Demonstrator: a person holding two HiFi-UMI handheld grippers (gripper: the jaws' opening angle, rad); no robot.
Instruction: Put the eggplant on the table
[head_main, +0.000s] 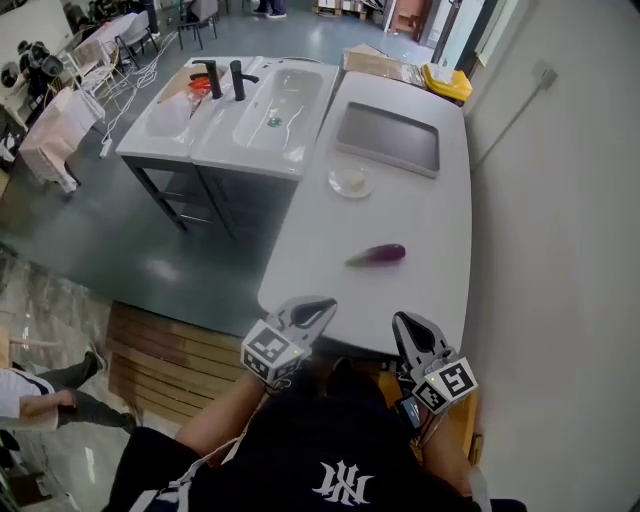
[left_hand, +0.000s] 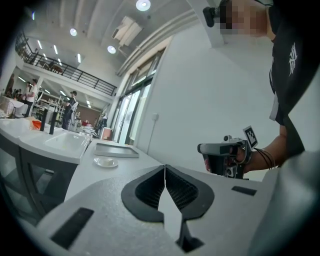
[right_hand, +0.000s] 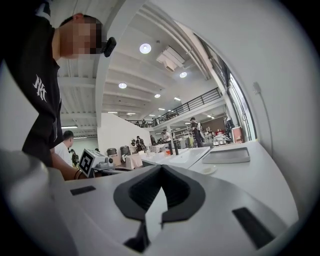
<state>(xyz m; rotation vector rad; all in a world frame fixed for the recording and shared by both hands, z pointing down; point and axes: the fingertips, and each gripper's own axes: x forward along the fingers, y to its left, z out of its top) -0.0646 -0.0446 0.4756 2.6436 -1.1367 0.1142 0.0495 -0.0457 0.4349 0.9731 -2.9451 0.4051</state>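
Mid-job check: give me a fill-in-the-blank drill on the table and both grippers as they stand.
1. The eggplant lies on the white table, held by ____ gripper.
2. The jaws of the left gripper and the right gripper are both ____.
3. The small dish sits between the eggplant and the grey ____.

Missing words: neither; shut; tray.

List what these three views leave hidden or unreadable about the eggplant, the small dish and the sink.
Eggplant: shows only in the head view; both gripper views miss it, probably behind their own bodies.
Small dish: any contents too small, every view.
Green thing in the sink: too small to name, head view.
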